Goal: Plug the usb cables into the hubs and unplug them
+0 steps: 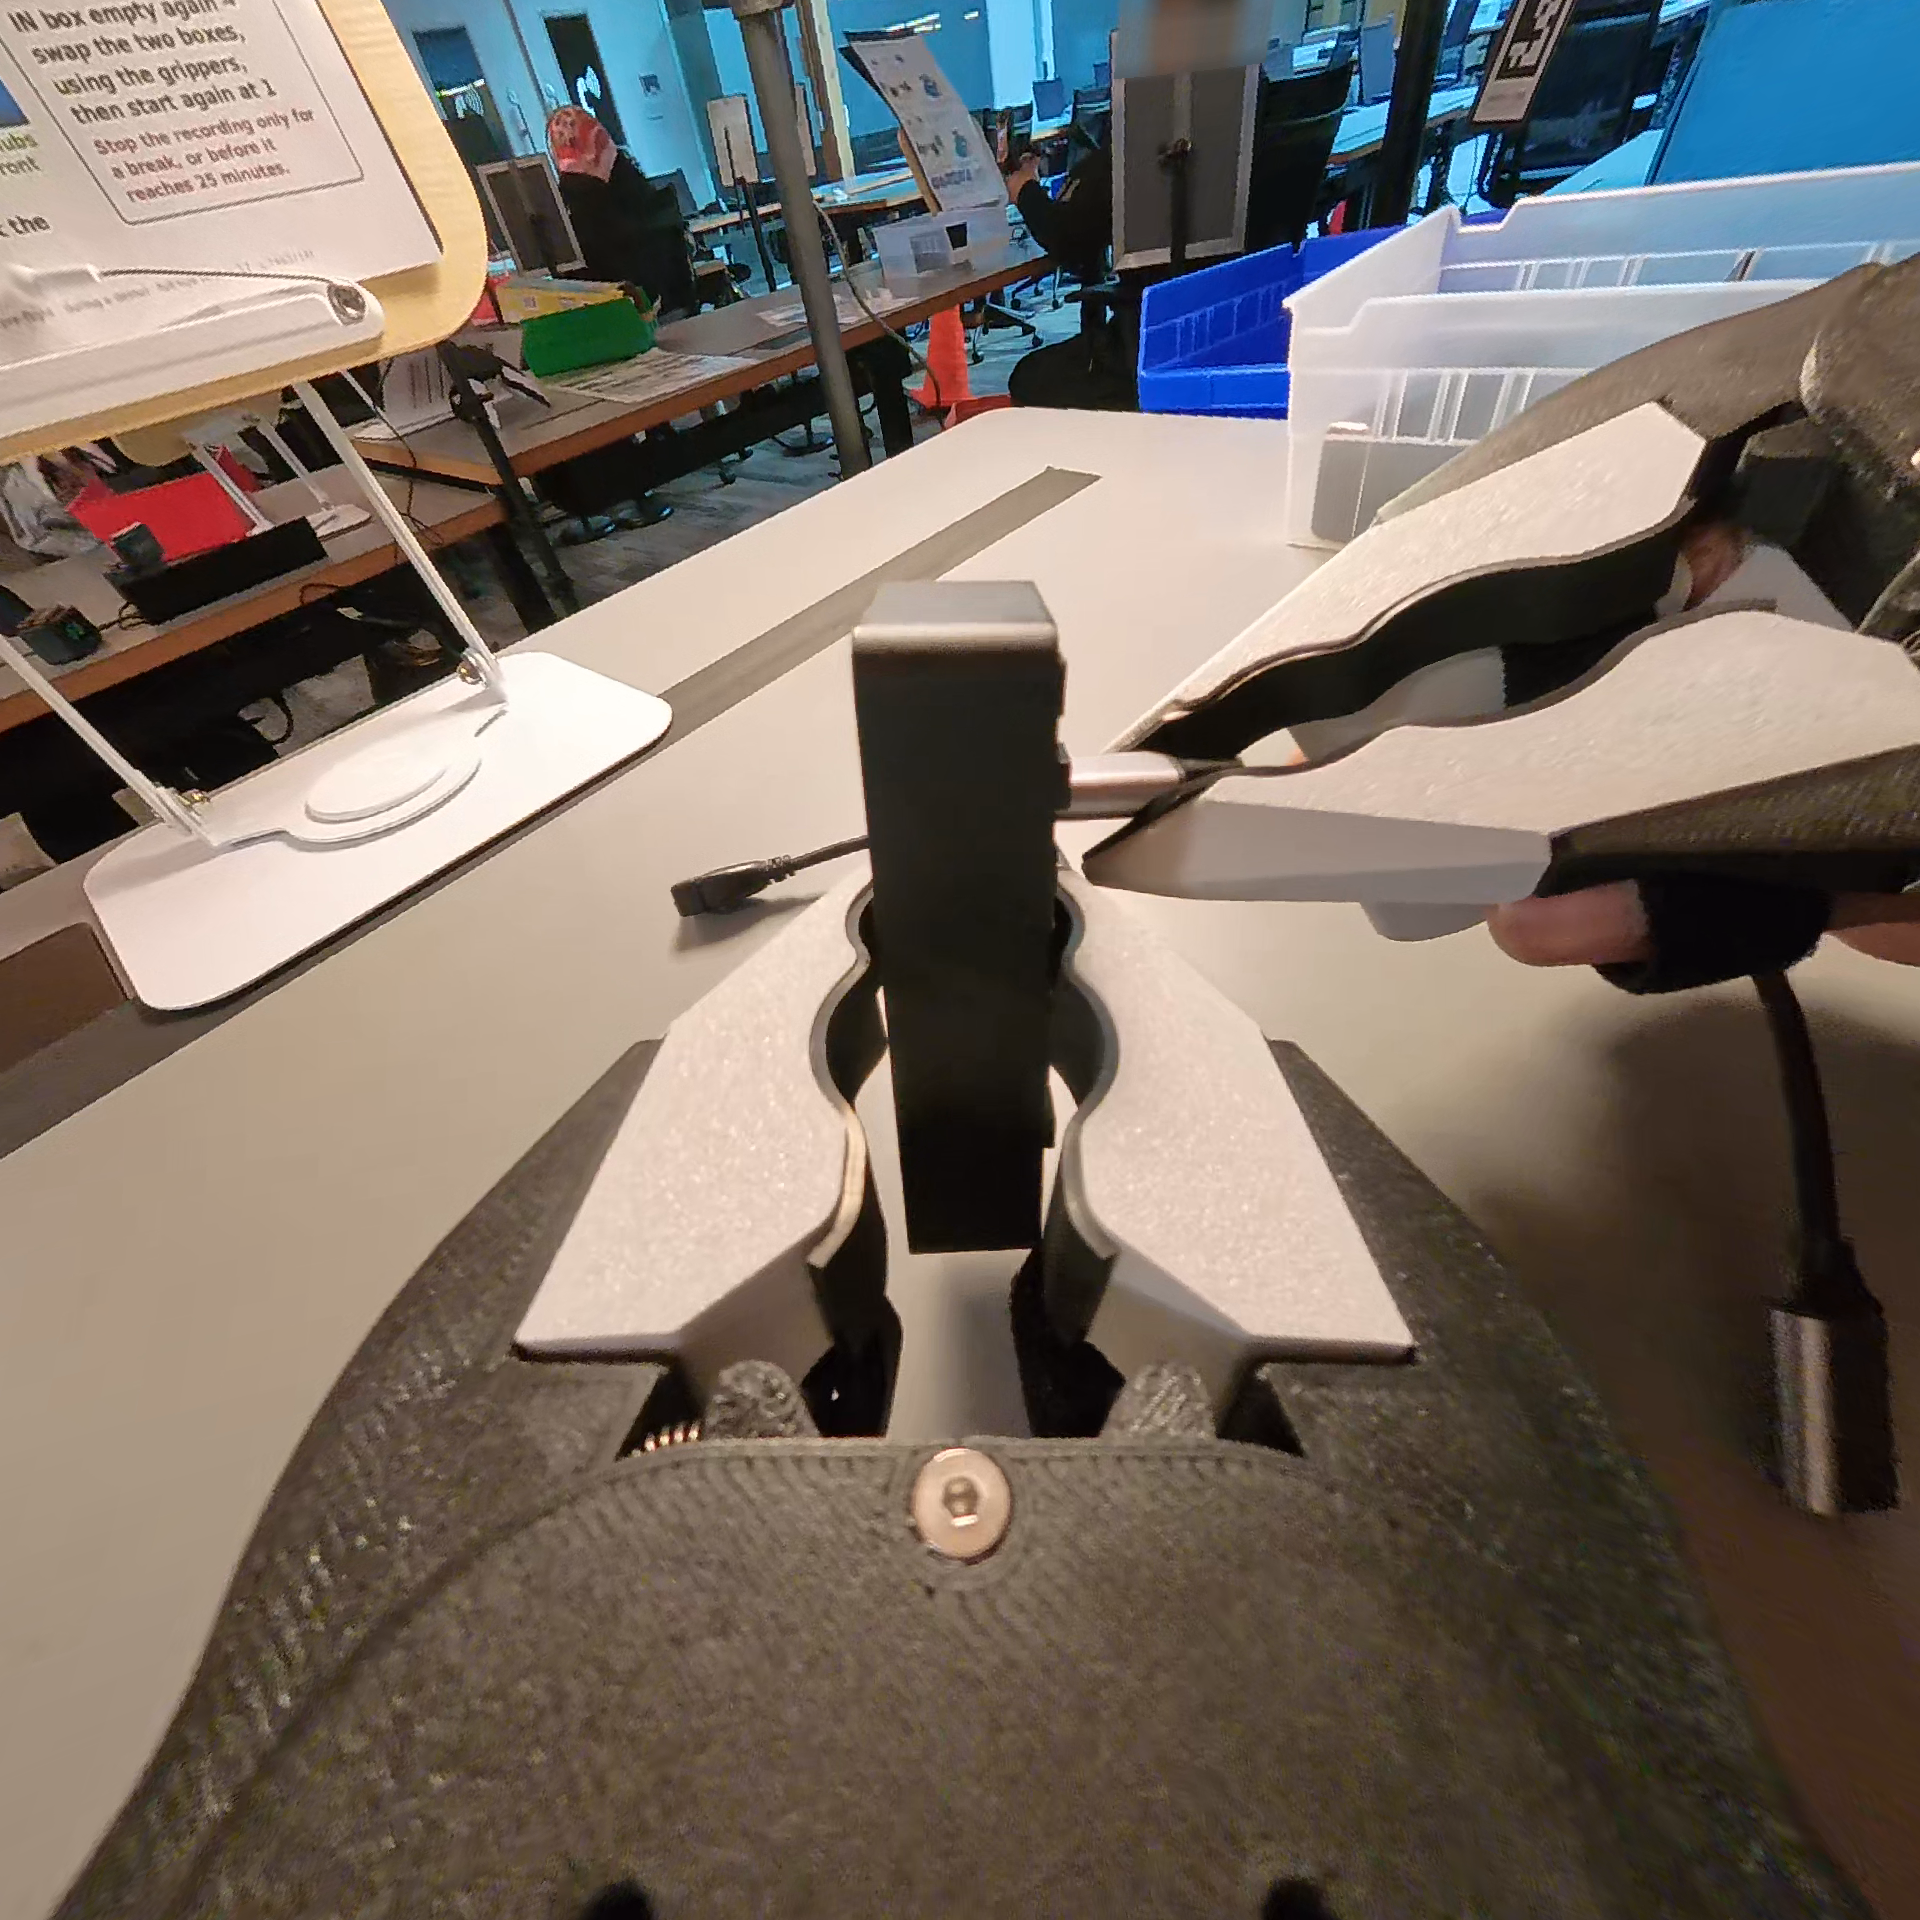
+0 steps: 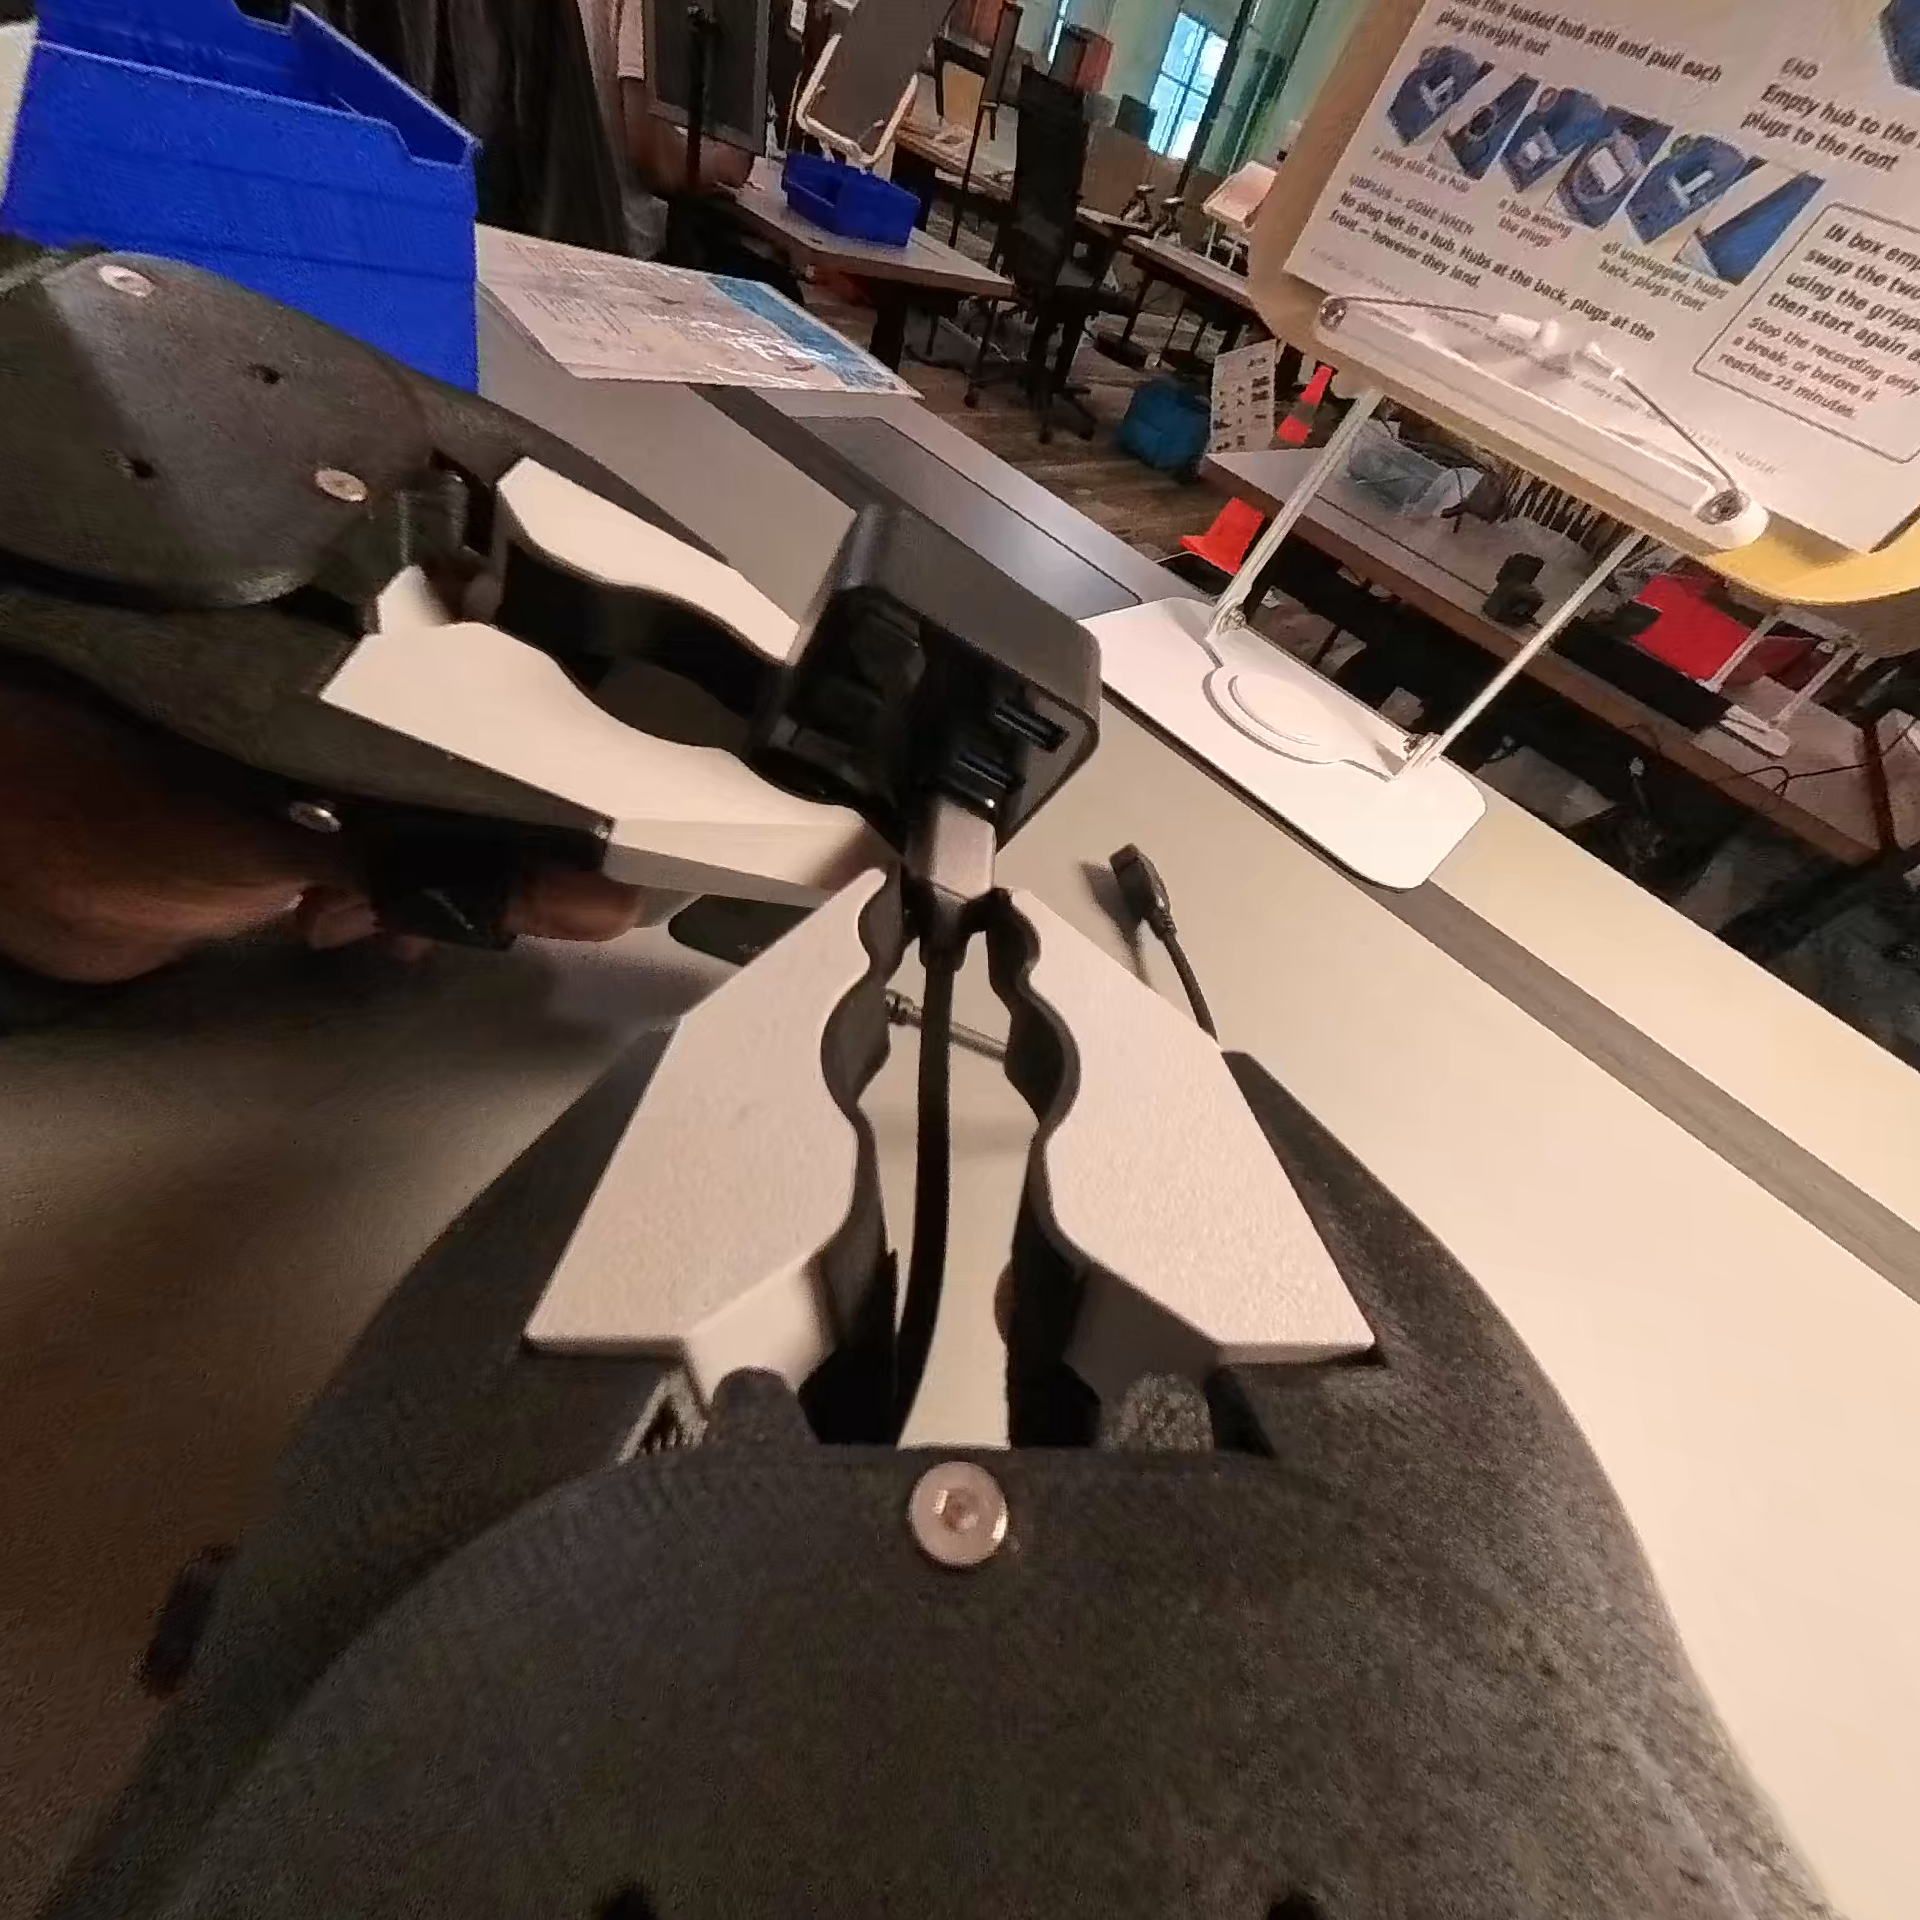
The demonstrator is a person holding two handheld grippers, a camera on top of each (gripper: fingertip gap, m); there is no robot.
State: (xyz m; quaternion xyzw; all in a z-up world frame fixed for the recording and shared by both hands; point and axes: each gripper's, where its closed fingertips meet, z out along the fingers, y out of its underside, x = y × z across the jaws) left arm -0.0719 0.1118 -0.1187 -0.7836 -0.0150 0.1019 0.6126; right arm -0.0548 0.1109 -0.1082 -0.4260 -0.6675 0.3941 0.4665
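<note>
My left gripper is shut on a black USB hub and holds it upright above the grey table. My right gripper comes in from the right, shut on a silver USB plug whose tip sits at a port on the hub's right side. In the right wrist view, my right gripper pinches the plug against the hub, with its black cable running back between the fingers. The left gripper holds the hub from the left. The cable's other metal connector hangs below the right gripper.
A loose black cable plug lies on the table behind the hub, also in the right wrist view. A white document stand is on the left. A white bin and a blue bin stand at the back right. The grippers are tip to tip, or close to it.
</note>
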